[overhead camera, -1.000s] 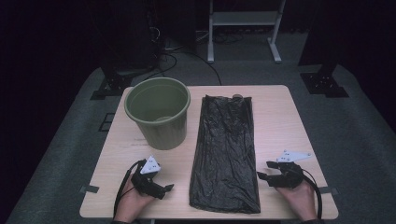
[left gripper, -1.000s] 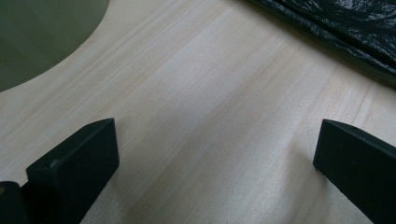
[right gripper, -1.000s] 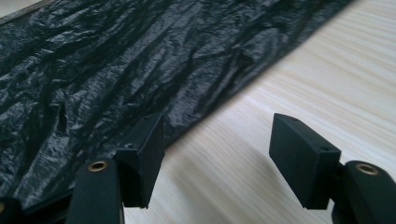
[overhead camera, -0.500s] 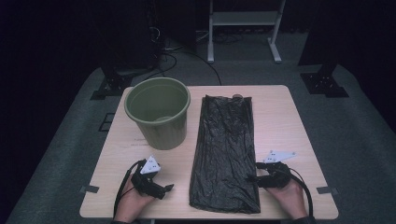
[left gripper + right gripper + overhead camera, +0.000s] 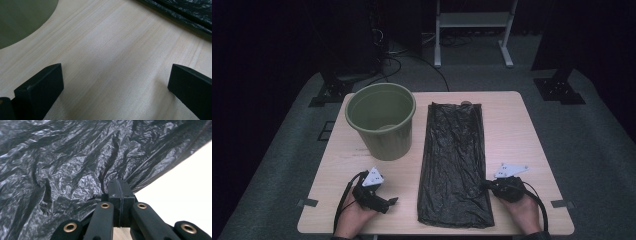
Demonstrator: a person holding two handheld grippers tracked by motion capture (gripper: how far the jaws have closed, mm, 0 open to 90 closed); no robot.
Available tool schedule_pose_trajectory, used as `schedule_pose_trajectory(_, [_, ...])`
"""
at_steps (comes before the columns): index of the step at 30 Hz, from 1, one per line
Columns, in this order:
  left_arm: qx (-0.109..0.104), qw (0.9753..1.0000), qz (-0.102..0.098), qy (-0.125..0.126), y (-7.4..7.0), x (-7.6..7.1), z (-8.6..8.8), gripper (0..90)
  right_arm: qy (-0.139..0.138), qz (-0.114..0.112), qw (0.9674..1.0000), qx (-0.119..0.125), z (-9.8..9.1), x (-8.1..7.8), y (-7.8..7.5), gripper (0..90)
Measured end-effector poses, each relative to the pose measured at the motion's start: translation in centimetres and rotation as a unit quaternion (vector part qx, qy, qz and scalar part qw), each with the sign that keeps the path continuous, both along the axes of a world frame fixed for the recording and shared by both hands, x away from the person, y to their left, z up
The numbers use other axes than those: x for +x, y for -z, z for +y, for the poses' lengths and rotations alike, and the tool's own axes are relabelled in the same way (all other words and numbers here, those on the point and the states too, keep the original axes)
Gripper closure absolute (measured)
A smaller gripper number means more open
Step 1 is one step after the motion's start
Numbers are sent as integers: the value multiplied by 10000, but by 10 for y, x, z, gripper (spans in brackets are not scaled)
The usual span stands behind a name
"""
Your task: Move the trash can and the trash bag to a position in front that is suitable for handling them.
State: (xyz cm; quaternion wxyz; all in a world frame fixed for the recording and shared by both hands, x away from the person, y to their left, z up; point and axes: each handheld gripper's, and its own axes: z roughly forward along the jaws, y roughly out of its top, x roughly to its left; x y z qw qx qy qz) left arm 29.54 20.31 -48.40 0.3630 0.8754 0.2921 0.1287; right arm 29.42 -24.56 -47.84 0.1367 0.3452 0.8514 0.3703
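Observation:
A black plastic bag [image 5: 454,160] lies flat down the middle of the wooden table [image 5: 512,125]. To its left stands an empty green bucket [image 5: 382,120]. My right gripper [image 5: 486,186] sits at the bag's near right edge. In the right gripper view its jaws [image 5: 118,186] have just closed and meet on the bag's [image 5: 75,157] edge, where creases run into them. My left gripper [image 5: 389,202] rests near the front left. Its jaws [image 5: 115,80] stand wide open over bare wood, between the bucket [image 5: 20,20] and the bag [image 5: 185,12].
The table's front edge [image 5: 432,232] runs just behind both hands. Bare wood [image 5: 517,135] lies right of the bag. A metal stand [image 5: 472,20] and cables [image 5: 387,55] are on the dark floor beyond the table.
My right gripper has shifted left to the bag's edge and its jaws have closed there. The left gripper, the bucket and the bag have stayed put.

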Motion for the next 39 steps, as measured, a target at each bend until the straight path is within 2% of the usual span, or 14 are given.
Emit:
schedule_pose_trajectory(6, [0, 10000, 0, 1, 0, 0, 0, 0, 198, 1, 9998, -18, -9, 2, -1, 900])
schedule_pose_trajectory(7, [0, 10000, 1, 1, 0, 0, 0, 0, 307, -40, 9995, 7, -15, 2, -2, 900])
schedule_pose_trajectory(16, [0, 10000, 1, 1, 0, 0, 0, 0, 660, -126, 9977, 94, -37, 3, -7, 900])
schedule_pose_trajectory(19, [0, 10000, 1, 0, 0, 0, 0, 0, 818, -137, 9965, 43, -47, 3, -9, 900])
schedule_pose_trajectory(25, [1, 10000, 0, 2, 0, 0, 0, 0, 1138, -127, 9934, 95, -70, 4, -11, 900])
schedule_pose_trajectory(31, [1, 10000, -1, 2, 0, 0, 0, 0, 1324, -89, 9911, 126, -85, 4, -11, 900])
schedule_pose_trajectory(34, [0, 10000, -1, 2, 0, 0, 0, 0, 1477, -95, 9889, 87, -97, 2, -11, 900])
schedule_pose_trajectory(39, [0, 10000, -1, 2, 0, 0, 0, 0, 1588, -73, 9873, 18, -107, -1, -10, 900])
